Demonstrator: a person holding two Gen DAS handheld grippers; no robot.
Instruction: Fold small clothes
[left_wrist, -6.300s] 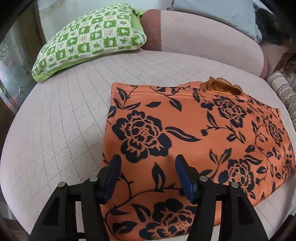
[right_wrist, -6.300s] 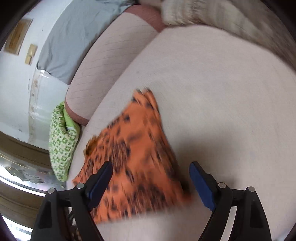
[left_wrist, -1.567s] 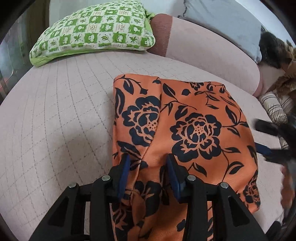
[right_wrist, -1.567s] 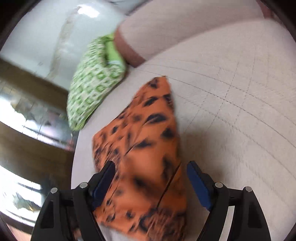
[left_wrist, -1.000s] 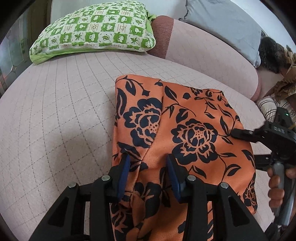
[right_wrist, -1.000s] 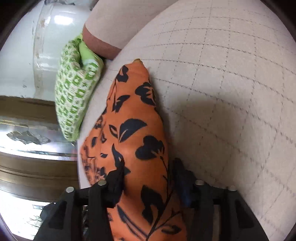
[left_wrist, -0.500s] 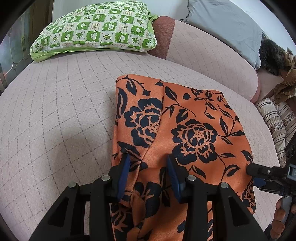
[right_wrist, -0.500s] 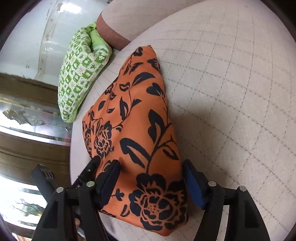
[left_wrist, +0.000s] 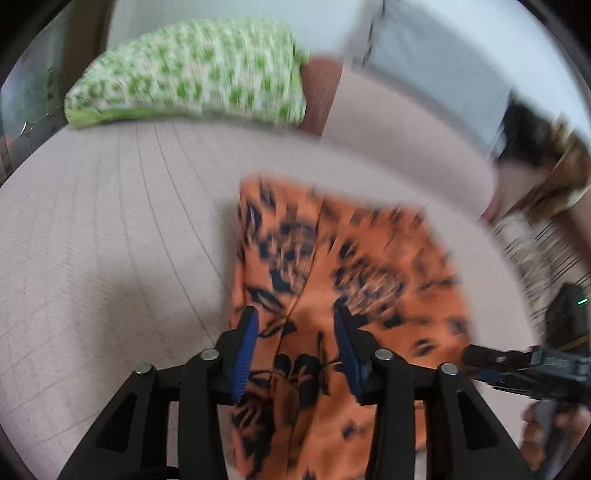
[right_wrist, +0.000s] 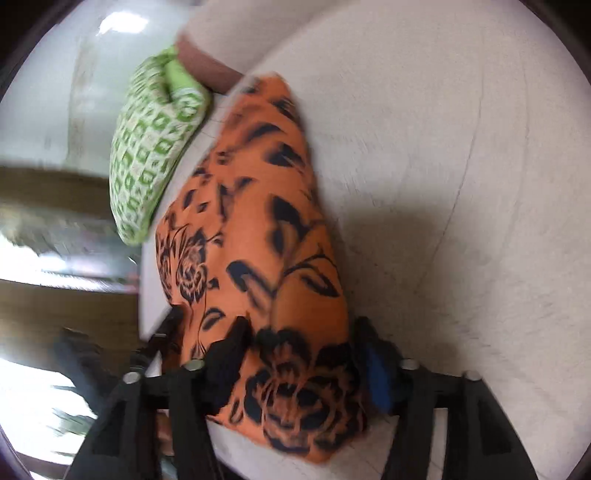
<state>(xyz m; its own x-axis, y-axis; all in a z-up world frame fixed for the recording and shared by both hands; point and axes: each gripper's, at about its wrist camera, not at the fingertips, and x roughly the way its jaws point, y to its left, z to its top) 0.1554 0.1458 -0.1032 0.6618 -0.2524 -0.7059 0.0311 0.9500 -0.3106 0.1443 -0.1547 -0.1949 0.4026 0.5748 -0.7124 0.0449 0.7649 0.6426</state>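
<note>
1. The orange floral garment (left_wrist: 351, 288) lies folded on the pale quilted bed (left_wrist: 110, 240), in the middle of the left wrist view. Its near edge runs under both grippers. A green checked pillow (left_wrist: 192, 74) sits at the far left, well apart from it.

2. The left gripper (left_wrist: 295, 350) stands over the near left part of the cloth. Its jaws are opening, and the blue pads sit either side of a fold ridge without visibly pressing it. It holds nothing, as far as the blur lets me tell.

3. The right gripper (right_wrist: 303, 365) is at the near right end, with a bunched lump of fabric between its jaws. The jaws are closing. Whether the pads already bite the cloth I cannot tell; both are partly hidden by the cloth and blurred.

4. Handling, as I judge it: the fabric has a slight sheen and drapes in soft rounded folds, so it is probably light, limp and somewhat slippery. It will sag from any held point and will not keep a crease unaided.

5. Best hold, in my view: pinch at an edge or corner through all the layers, not at the middle, where only the top layer would lift. Two spread holds along one edge should carry it flat.

6. Risk: layers may slide apart.
</note>
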